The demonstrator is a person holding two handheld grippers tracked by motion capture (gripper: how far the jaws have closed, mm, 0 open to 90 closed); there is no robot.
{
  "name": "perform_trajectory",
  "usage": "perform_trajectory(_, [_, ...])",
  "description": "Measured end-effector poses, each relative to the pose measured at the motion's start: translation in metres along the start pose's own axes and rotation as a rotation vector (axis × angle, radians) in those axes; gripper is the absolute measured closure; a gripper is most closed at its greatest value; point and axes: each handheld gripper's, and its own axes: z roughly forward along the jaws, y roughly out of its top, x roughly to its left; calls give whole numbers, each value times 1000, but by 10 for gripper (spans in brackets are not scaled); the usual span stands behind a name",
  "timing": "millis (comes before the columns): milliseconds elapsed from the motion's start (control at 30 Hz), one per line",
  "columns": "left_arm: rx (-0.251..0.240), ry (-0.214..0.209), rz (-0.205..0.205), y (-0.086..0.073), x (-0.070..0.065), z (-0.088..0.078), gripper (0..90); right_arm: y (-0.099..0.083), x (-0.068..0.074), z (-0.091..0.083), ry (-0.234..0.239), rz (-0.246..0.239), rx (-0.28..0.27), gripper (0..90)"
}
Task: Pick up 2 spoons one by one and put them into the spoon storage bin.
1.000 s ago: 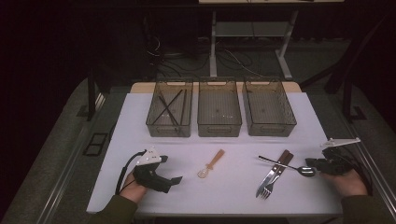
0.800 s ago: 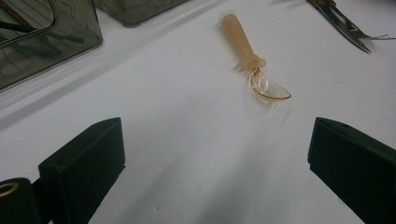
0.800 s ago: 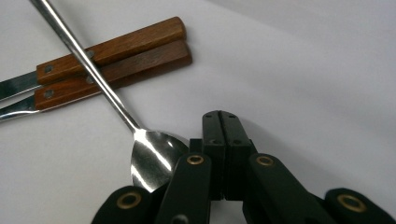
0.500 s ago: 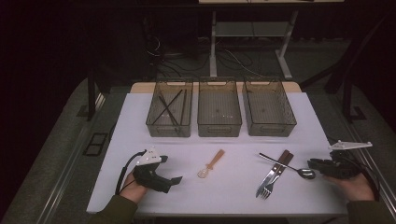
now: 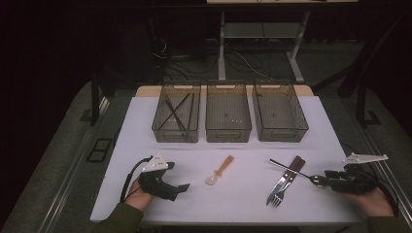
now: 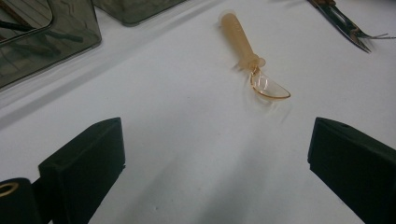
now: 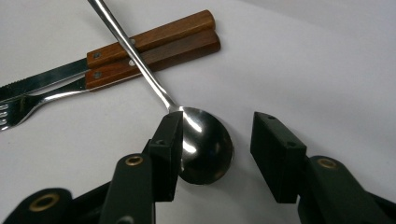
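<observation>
the right tongs (image 7: 212, 144) sit low on the white surface (image 5: 243, 204), at its right edge, and their jaws have just been opening. the round bowl of the metal spoon (image 7: 205, 144) lies between them. the left jaw seems to touch the bowl's side, the right jaw stands clear of it, so nothing is pinched. i call these tongs apart, not holding.

the spoon's long handle runs straight away from the right tongs, up and to the left in the right gripper view. it crosses over the two brown wooden handles of the knife (image 7: 154, 35) and the fork (image 7: 149, 60), which lie side by side. in the high view the spoon (image 5: 296, 172) points from the right tongs (image 5: 330, 180) toward the middle of the surface.

so the spoon lies nose-to-nose with the right hand. to grab it, i think the jaws only need to close on the bowl, since they already sit on both sides of it.

the left tongs (image 5: 180, 187) rest far off on the left side, jaws wide apart and empty. a small orange plastic spoon (image 6: 252, 60) lies ahead of them. the right hand is much nearer to the metal spoon.

three clear bins (image 5: 228, 131) wait at the back.
</observation>
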Motion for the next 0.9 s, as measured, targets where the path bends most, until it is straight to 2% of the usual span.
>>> perform_trajectory(300, [0, 1, 0, 0, 0, 0, 26, 0, 3, 4, 16, -24, 18, 561])
perform_trajectory(500, [2, 2, 1, 0, -1, 0, 26, 0, 8, 5, 2, -70, 47, 574])
perform_trajectory(533, [3, 3, 2, 0, -1, 0, 26, 0, 10, 6, -9, -96, 46, 576])
perform_trajectory(600, [3, 3, 1, 0, -1, 1, 26, 0, 12, 6, -15, -113, 54, 582])
perform_trajectory(900, [6, 2, 5, 0, -1, 1, 26, 1, 14, 6, -5, -147, 64, 662])
